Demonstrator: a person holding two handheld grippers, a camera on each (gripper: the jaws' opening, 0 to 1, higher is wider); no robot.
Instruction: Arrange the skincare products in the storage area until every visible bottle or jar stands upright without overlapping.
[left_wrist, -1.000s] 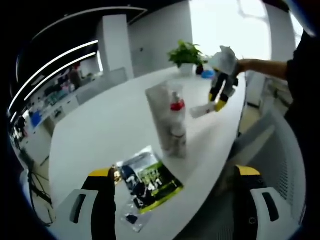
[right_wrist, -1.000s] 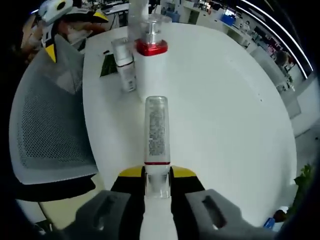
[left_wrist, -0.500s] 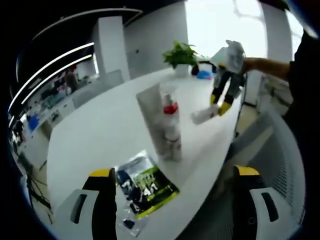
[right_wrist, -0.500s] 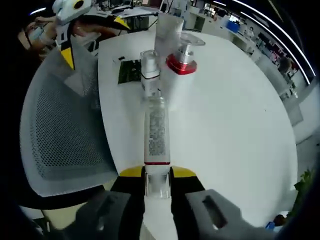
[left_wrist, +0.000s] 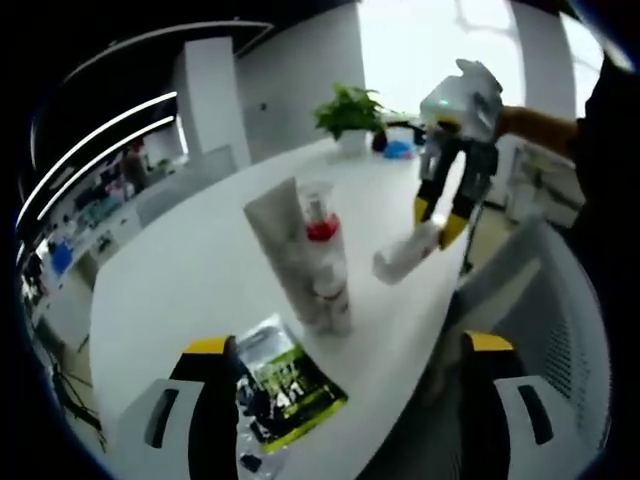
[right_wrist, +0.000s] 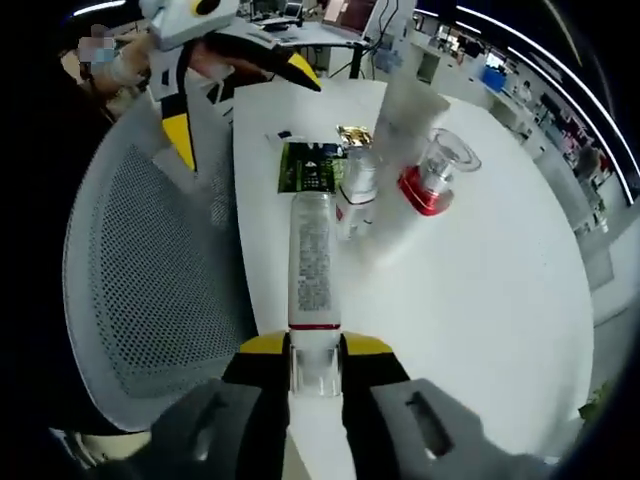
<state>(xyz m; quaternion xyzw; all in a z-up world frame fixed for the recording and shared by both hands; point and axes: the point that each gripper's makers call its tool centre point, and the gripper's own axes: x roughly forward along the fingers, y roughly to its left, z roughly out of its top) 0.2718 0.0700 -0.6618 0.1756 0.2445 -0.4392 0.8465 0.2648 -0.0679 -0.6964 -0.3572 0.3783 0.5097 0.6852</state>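
Note:
My right gripper (right_wrist: 315, 350) is shut on the capped end of a white bottle (right_wrist: 313, 265) with a red band, held lengthwise above the table's near edge. In the left gripper view that bottle (left_wrist: 405, 255) hangs tilted from the right gripper (left_wrist: 437, 220), to the right of the standing group. A tall white tube (left_wrist: 280, 250), a pump bottle with a red collar (left_wrist: 322, 232) and a small bottle (left_wrist: 335, 300) stand upright, close together. My left gripper (left_wrist: 346, 345) is open with nothing between its jaws and also appears in the right gripper view (right_wrist: 240, 100).
A green and black sachet (left_wrist: 285, 385) lies flat on the white table (left_wrist: 190, 270) beside the bottles. A grey mesh chair (right_wrist: 150, 270) stands against the table's edge. A potted plant (left_wrist: 350, 110) sits at the far end.
The right gripper has carried the white bottle lower and back toward the table's edge, away from the standing group. The left gripper's view has drifted slightly; its jaws stay open.

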